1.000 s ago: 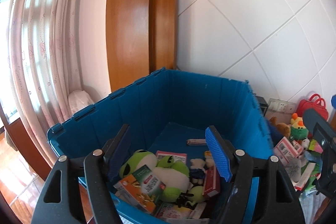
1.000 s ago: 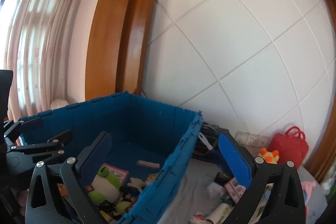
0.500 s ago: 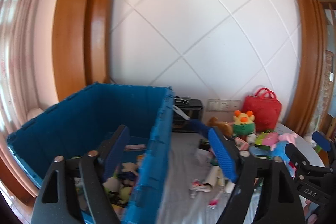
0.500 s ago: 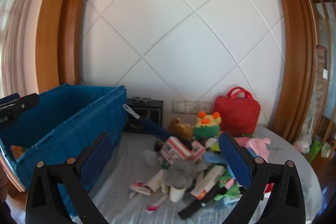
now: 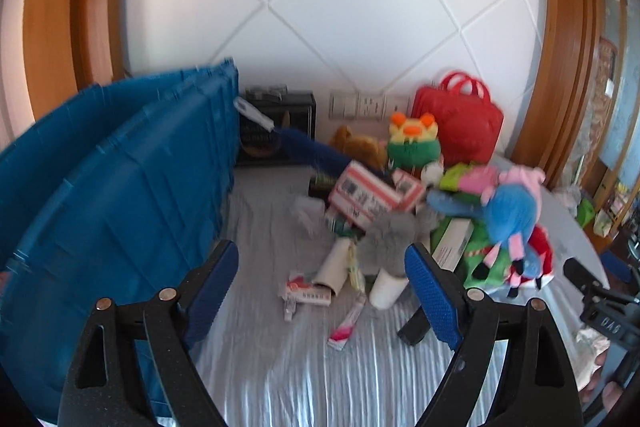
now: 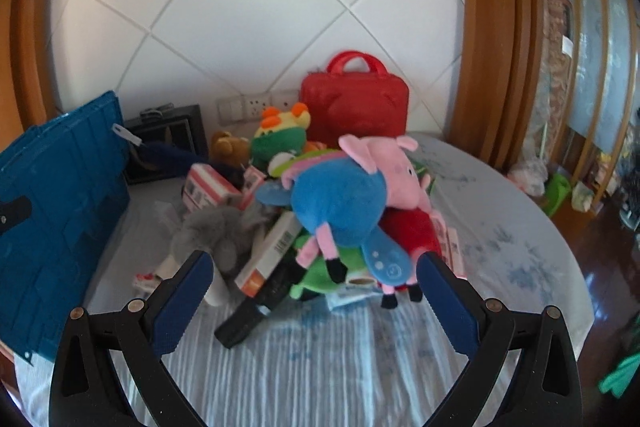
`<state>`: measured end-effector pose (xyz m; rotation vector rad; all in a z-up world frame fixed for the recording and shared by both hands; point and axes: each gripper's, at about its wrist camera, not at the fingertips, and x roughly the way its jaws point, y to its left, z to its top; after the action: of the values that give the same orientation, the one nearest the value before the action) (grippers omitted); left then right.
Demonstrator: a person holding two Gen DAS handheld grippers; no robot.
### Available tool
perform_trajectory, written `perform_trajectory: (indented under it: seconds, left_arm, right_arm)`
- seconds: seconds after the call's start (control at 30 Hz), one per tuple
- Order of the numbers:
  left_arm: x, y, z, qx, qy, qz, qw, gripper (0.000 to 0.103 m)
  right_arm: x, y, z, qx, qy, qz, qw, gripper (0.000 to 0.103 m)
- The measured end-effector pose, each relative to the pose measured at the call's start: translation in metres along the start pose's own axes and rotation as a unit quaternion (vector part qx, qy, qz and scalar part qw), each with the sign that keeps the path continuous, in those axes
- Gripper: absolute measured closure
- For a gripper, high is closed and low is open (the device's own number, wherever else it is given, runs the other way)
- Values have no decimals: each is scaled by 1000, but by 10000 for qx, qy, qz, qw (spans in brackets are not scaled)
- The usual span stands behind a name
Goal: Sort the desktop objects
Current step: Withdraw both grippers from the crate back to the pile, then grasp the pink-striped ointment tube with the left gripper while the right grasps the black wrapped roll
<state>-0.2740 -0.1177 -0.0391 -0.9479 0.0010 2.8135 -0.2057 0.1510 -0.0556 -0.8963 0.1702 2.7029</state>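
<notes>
A heap of toys and boxes lies on the striped tablecloth [image 5: 280, 367]. My left gripper [image 5: 320, 251] is open and empty, hovering over a small red-white box [image 5: 308, 291], a white tube [image 5: 334, 263] and a pink sachet [image 5: 346, 323]. A grey plush [image 5: 388, 239] is just beyond its right finger. My right gripper [image 6: 316, 259] is open and empty in front of a pig plush in blue [image 6: 340, 203], which lies on a long white-orange box [image 6: 272, 251] and a black bar [image 6: 248, 311]. The blue crate [image 5: 120, 187] stands at the left.
A red bag [image 6: 356, 107], a green plush with orange tufts [image 6: 280, 139], a brown bear [image 6: 228, 147] and a black box [image 6: 168, 143] stand against the tiled wall. The table's rounded edge [image 6: 560, 247] drops off on the right to a wooden floor.
Both views have swung right and down, from the inside of the blue crate to the heap on the table. The left jaws stand a little wider than before.
</notes>
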Motion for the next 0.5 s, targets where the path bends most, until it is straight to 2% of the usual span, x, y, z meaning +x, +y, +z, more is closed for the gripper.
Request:
perform_trajectory:
  seconds: [0.17,0.3,0.4,0.5]
  left_arm:
    - [68,-8,-40,78,843,39,9964,17]
    - [117,-9,-75,105,1507,-7,9885,17]
    - [144,-14,-95,222,1809,-22,9833,18]
    - [174,-23,-109,395,2084,-73,9772,26]
  right_arm:
    - [51,-4,-25,17,743,28,9972,0]
    - [89,0,-48,71,1281,134,9917,0]
    - [107,5,-59,116,1508,129,9884,0]
    - [128,14,-67,145,1740,211,9844,0]
